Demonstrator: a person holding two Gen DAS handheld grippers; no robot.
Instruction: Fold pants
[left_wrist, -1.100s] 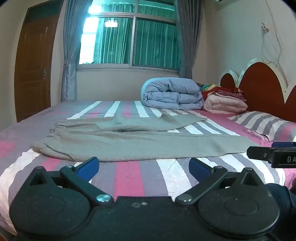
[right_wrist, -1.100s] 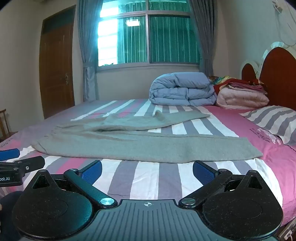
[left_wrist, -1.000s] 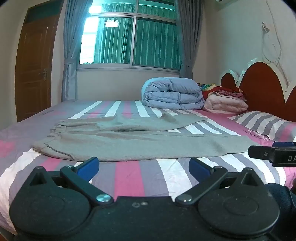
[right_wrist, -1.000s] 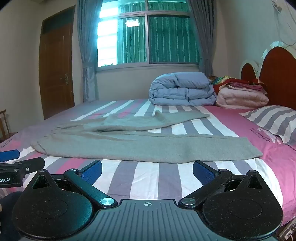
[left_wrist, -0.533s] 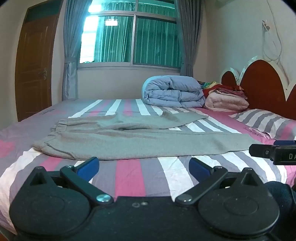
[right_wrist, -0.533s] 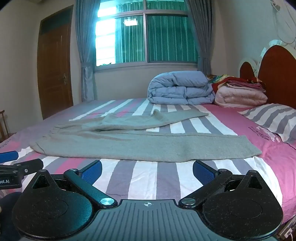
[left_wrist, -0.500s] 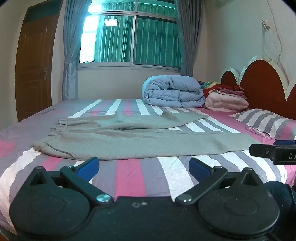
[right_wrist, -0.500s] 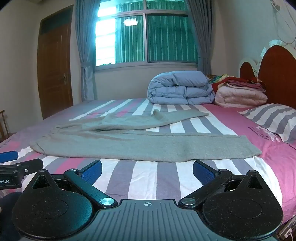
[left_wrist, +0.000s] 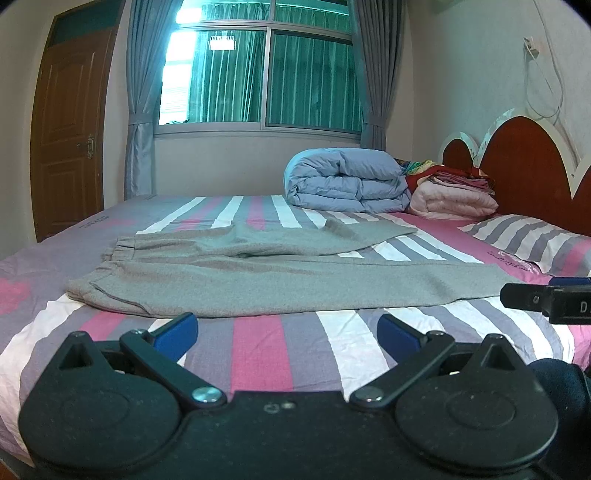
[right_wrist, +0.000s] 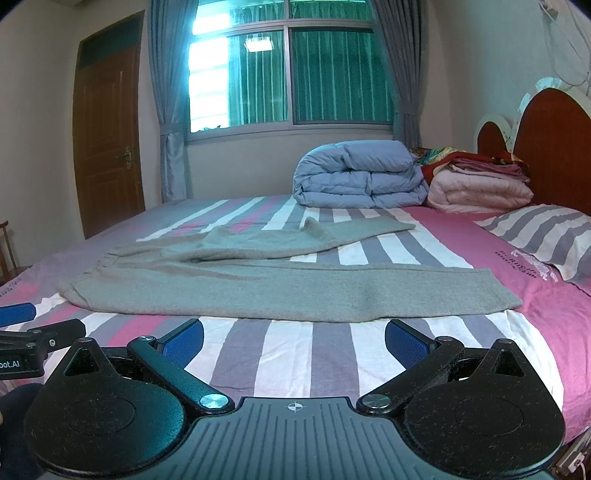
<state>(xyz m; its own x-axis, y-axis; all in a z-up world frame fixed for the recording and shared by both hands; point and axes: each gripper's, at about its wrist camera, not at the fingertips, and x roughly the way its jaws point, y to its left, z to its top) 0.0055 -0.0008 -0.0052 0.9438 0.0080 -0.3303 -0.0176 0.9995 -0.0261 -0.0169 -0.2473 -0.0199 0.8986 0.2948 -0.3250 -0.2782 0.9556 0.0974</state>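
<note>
Grey pants (left_wrist: 258, 280) (right_wrist: 280, 284) lie spread flat across the striped bed (left_wrist: 258, 343) (right_wrist: 288, 350), waistband to the left, one leg angled toward the far right. My left gripper (left_wrist: 286, 330) is open just short of the near hem edge, nothing between its blue pads. My right gripper (right_wrist: 293, 338) is open too, also in front of the near leg. Each gripper shows at the edge of the other's view: the right one (left_wrist: 546, 299) and the left one (right_wrist: 26, 332).
A folded blue duvet (left_wrist: 347, 181) (right_wrist: 362, 175) and a stack of pink and red bedding (left_wrist: 454, 192) (right_wrist: 480, 181) sit at the bed's far right. A striped pillow (left_wrist: 528, 240) (right_wrist: 546, 236) lies by the red headboard (left_wrist: 524, 162). A wooden door (left_wrist: 70, 129) stands at left.
Both grippers have edged slightly closer to the bed and the pants; the view shifted a little. The pants have not moved and both grippers stay open.
</note>
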